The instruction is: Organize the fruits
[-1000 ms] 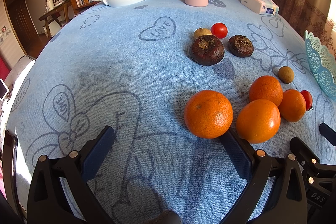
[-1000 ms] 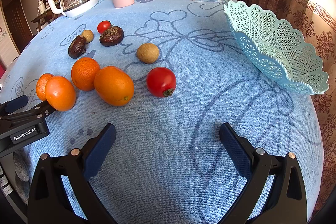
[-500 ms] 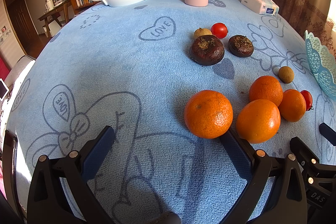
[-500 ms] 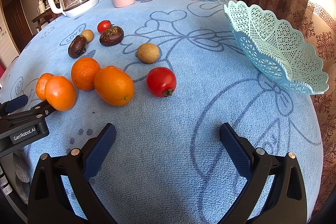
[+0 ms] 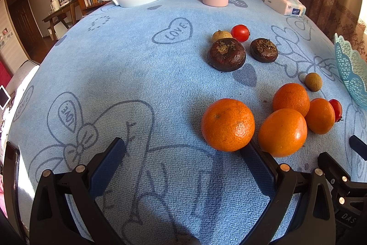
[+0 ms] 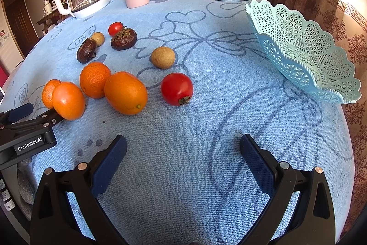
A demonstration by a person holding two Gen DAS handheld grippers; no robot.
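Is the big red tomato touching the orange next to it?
Apart. The right wrist view shows blue cloth between the red tomato and the nearest orange.

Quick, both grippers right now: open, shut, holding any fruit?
Left gripper: open, holding nothing; nearest orange lies just beyond its right finger.
Right gripper: open, holding nothing, bare cloth between the fingers.

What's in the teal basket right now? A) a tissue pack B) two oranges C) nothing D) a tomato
C: the teal basket shows only bare lattice inside, while the oranges and big tomato sit on the blue cloth.
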